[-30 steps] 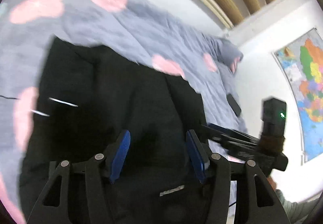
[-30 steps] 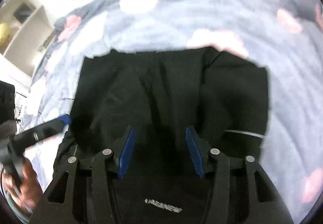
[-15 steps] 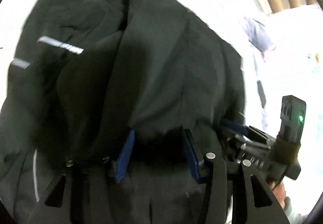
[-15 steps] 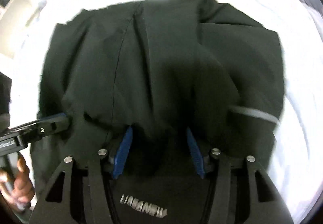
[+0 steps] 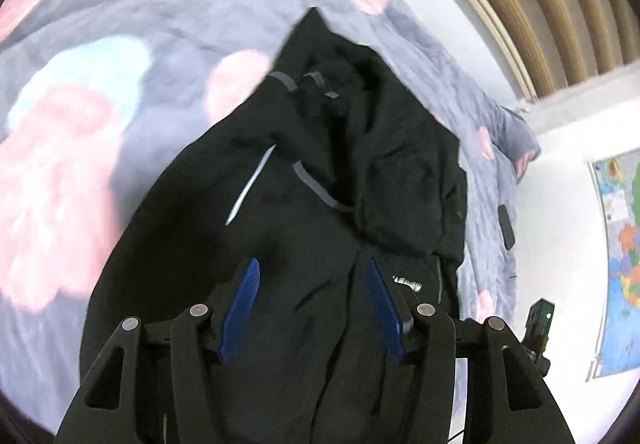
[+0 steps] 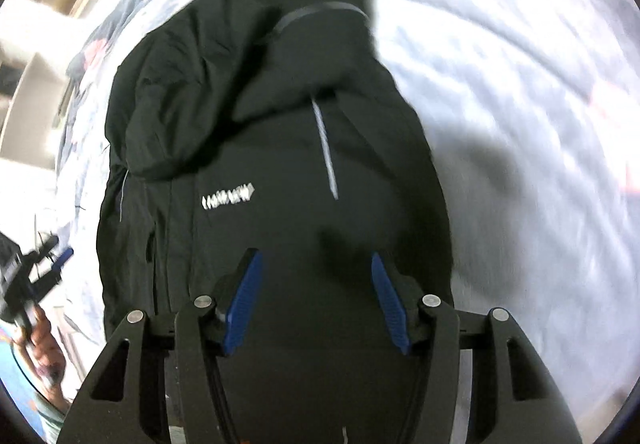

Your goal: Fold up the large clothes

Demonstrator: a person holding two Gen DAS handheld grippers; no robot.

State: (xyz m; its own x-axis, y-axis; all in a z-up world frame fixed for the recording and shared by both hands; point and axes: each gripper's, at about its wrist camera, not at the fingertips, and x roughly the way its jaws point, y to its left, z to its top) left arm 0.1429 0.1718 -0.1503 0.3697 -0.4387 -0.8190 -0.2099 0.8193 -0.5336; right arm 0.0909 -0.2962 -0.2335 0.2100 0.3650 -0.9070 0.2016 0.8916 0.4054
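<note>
A black jacket [image 5: 320, 203] lies on the bed, its upper part folded over the body. It bears a white logo [image 6: 228, 199] and pale reflective stripes. My left gripper [image 5: 312, 308] hovers over the jacket's near end. Its jaws are opening, and no fabric is pinched between the blue pads [image 5: 240, 308]. My right gripper [image 6: 316, 304] hangs over the same near end, jaws opening too, pads clear of the cloth. The left gripper [image 6: 40, 268] also shows at the left edge of the right wrist view, held in a hand [image 6: 44, 344].
A grey-blue duvet [image 5: 120, 43] with pink blotches covers the bed around the jacket. A small dark flat object [image 5: 508, 228] lies on the duvet to the right. A wooden slatted wall [image 5: 540, 3] and a wall map [image 5: 624, 244] stand beyond the bed.
Half a second ago jacket fabric was bunched between both pairs of pads. Now it is out of them and the jacket lies flat, and both grippers have swung sideways and rolled.
</note>
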